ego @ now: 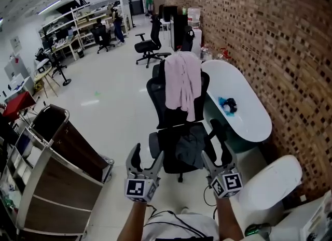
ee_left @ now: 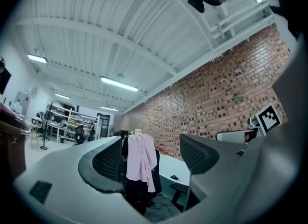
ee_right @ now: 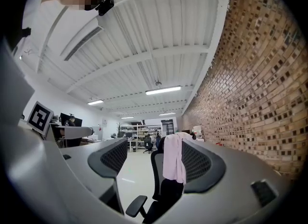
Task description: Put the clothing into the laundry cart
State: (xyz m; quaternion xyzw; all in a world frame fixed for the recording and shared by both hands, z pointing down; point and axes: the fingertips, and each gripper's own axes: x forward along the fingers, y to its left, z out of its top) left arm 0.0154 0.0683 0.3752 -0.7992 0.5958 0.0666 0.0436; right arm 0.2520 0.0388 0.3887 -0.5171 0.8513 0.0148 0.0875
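Note:
A pink garment [ego: 182,86] hangs over the backrest of a black office chair [ego: 179,131]. On the chair's seat lies a dark grey garment [ego: 190,144]. The laundry cart [ego: 59,154], brown with a metal frame, stands at the left. My left gripper [ego: 147,154] and right gripper [ego: 214,146] are held side by side in front of the chair, both open and empty, apart from the clothes. In the left gripper view the pink garment [ee_left: 140,163] and grey garment [ee_left: 161,212] show between the jaws of the left gripper [ee_left: 151,163]. The right gripper [ee_right: 159,166] also frames the pink garment [ee_right: 173,164].
A white oval table [ego: 244,87] stands right of the chair with a small blue and black object [ego: 227,105] on it. A brick wall [ego: 280,48] runs along the right. Another white tabletop [ego: 270,183] is near my right arm. More office chairs [ego: 148,47] and workbenches stand farther back.

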